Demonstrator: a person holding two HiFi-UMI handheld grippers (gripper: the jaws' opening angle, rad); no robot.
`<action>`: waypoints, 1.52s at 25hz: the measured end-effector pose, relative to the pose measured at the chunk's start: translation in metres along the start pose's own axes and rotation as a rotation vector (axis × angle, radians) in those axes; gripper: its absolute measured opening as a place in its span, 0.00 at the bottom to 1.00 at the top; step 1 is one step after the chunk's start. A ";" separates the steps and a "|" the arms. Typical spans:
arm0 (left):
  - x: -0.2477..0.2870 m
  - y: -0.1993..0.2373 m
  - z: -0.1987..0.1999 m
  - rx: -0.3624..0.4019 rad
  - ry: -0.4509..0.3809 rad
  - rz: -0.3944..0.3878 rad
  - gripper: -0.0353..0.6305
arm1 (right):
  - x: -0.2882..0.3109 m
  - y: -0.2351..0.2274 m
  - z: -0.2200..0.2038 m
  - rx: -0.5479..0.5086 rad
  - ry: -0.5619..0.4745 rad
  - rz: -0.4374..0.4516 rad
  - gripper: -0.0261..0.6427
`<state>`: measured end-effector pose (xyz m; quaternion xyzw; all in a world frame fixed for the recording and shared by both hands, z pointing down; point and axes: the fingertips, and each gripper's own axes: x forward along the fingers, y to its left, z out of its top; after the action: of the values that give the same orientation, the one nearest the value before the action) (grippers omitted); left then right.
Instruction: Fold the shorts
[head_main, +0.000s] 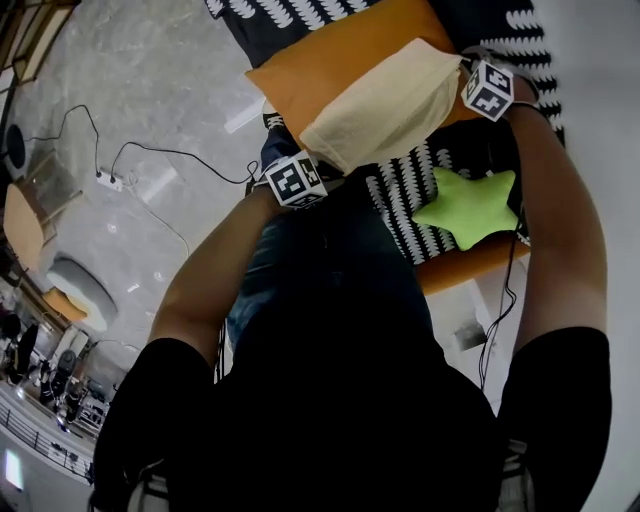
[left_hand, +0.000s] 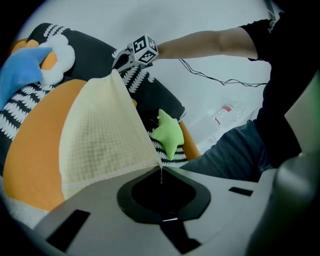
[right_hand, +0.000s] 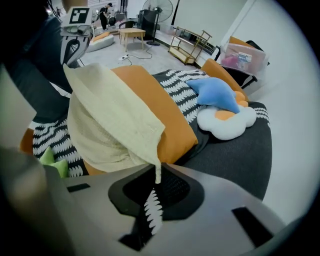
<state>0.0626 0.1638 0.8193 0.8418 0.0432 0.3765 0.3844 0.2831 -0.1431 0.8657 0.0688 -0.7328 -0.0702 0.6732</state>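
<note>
The cream shorts (head_main: 385, 105) hang stretched between my two grippers above an orange cushion (head_main: 335, 55). My left gripper (head_main: 312, 150) is shut on one corner of the fabric, and in the left gripper view that corner (left_hand: 100, 135) runs down into the closed jaws (left_hand: 160, 169). My right gripper (head_main: 463, 68) is shut on the opposite corner. In the right gripper view the shorts (right_hand: 110, 120) drape from its jaws (right_hand: 158, 172) in a folded bunch. Each gripper shows in the other's view, the right gripper (left_hand: 122, 61) and the left gripper (right_hand: 75, 37).
A green star pillow (head_main: 470, 205) lies on the black-and-white patterned cover (head_main: 400, 190) near my right arm. A blue star pillow (right_hand: 215, 95) and a white cloud pillow (right_hand: 227, 122) sit further along the sofa. Cables (head_main: 150, 155) cross the floor at left.
</note>
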 end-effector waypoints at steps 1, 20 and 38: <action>0.009 -0.003 0.002 0.002 0.001 -0.003 0.09 | 0.002 0.003 -0.005 0.001 0.005 -0.001 0.08; 0.150 -0.019 0.016 0.080 0.076 -0.038 0.09 | 0.047 0.031 -0.041 0.034 -0.014 -0.046 0.08; 0.164 -0.018 -0.013 -0.061 0.201 -0.044 0.36 | 0.030 0.075 -0.073 0.251 0.003 0.013 0.42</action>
<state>0.1746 0.2444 0.9110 0.7865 0.0884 0.4516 0.4119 0.3529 -0.0761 0.9154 0.1480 -0.7354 0.0266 0.6607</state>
